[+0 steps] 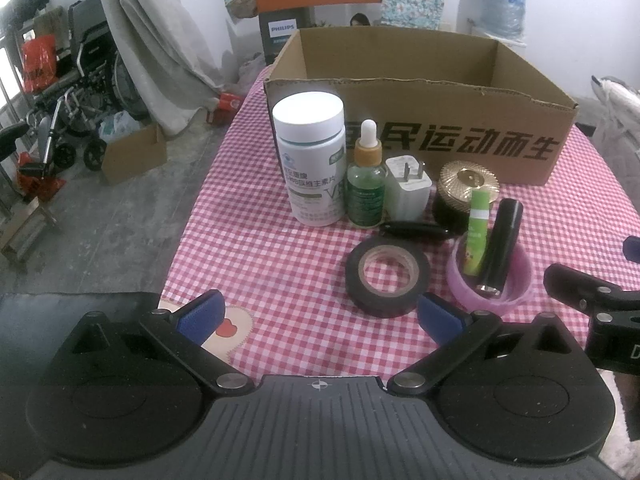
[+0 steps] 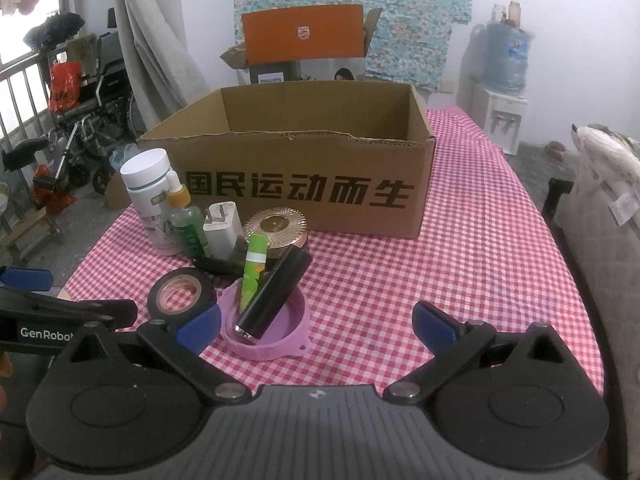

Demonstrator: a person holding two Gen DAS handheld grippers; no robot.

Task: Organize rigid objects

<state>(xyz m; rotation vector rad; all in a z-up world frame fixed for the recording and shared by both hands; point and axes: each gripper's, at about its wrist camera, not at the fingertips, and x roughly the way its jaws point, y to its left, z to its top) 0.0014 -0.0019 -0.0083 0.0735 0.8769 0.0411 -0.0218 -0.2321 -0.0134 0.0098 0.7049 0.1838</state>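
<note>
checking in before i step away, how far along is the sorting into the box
Nothing looks done yet: what shows of the cardboard box holds nothing. Nothing is in hand either; the left gripper and right gripper both have open, empty jaws. Left to do: the white bottle, dropper bottle, charger plug, gold-lidded jar, black tape roll, and the pink lid with the green tube and black tube propped in it.

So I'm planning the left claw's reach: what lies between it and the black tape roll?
Only bare checked tablecloth separates the left claw from the tape roll, per the left wrist view.
</note>
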